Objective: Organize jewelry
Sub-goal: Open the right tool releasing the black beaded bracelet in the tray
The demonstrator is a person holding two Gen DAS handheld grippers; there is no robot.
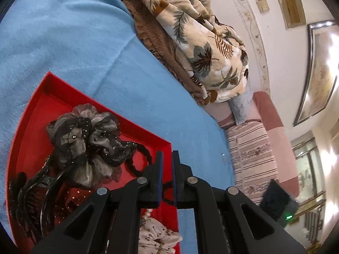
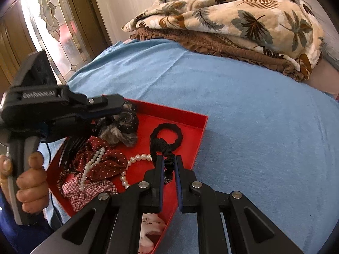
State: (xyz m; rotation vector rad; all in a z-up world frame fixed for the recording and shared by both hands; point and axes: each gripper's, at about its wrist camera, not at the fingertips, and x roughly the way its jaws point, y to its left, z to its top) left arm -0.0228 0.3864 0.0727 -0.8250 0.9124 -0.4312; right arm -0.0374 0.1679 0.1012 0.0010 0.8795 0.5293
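Matt red tray (image 2: 186, 117) on a fuzzy blue cloth bedspread (image 2: 254, 127); glossy pearl necklace (image 2: 138, 157), 1 black fabric scrunchie (image 2: 167, 134) (knitted-looking) — matt black plastic right gripper (image 2: 169, 167).

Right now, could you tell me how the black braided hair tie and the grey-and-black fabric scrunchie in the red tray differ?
The black braided hair tie is a thin, plain black loop with an open centre; the grey-and-black scrunchie is a bulky, ruffled bunch with small light dots. The hair tie's tail sits between the right gripper jaws; the scrunchie lies by the left gripper, ungrasped. Both rest in the red tray on the blue cloth.
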